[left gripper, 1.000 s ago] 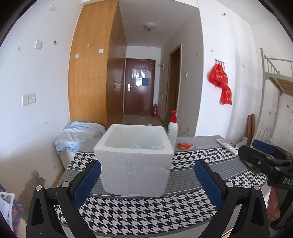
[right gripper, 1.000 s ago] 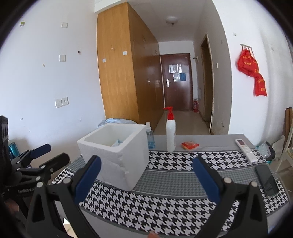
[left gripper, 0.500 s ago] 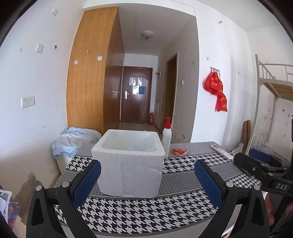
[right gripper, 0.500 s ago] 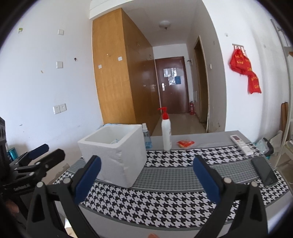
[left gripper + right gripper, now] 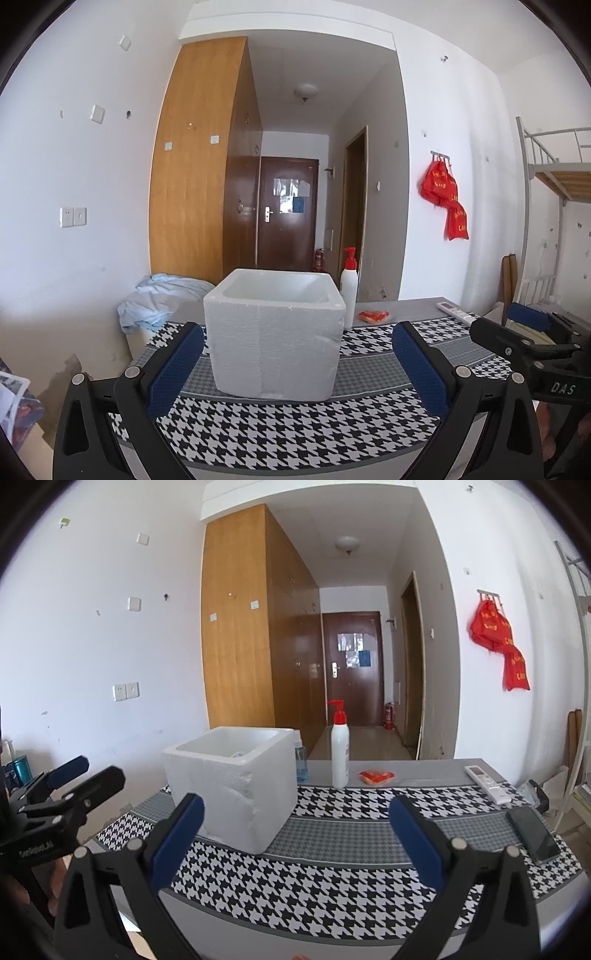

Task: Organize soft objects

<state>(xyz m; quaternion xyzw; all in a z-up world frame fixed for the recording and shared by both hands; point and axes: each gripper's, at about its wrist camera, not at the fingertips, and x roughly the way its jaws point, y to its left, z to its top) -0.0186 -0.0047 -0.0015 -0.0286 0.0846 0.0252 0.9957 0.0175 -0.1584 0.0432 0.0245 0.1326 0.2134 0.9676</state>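
A white foam box (image 5: 275,332) stands on the houndstooth tablecloth (image 5: 295,428); it also shows in the right wrist view (image 5: 236,786), with something pale just visible inside. My left gripper (image 5: 295,369) is open and empty, held level in front of the box. My right gripper (image 5: 295,842) is open and empty, to the right of the box. The right gripper shows at the right of the left wrist view (image 5: 524,332); the left gripper shows at the left of the right wrist view (image 5: 70,779).
A white pump bottle (image 5: 340,753), a small blue bottle (image 5: 301,760) and a red packet (image 5: 376,776) stand behind the box. A remote (image 5: 487,784) and a phone (image 5: 532,834) lie at the right. Light blue cloth (image 5: 162,302) is heaped beyond the table's left end.
Both grippers have dropped and pulled back a little, so I see the box more from the side and less of its inside. Both stay open and empty.
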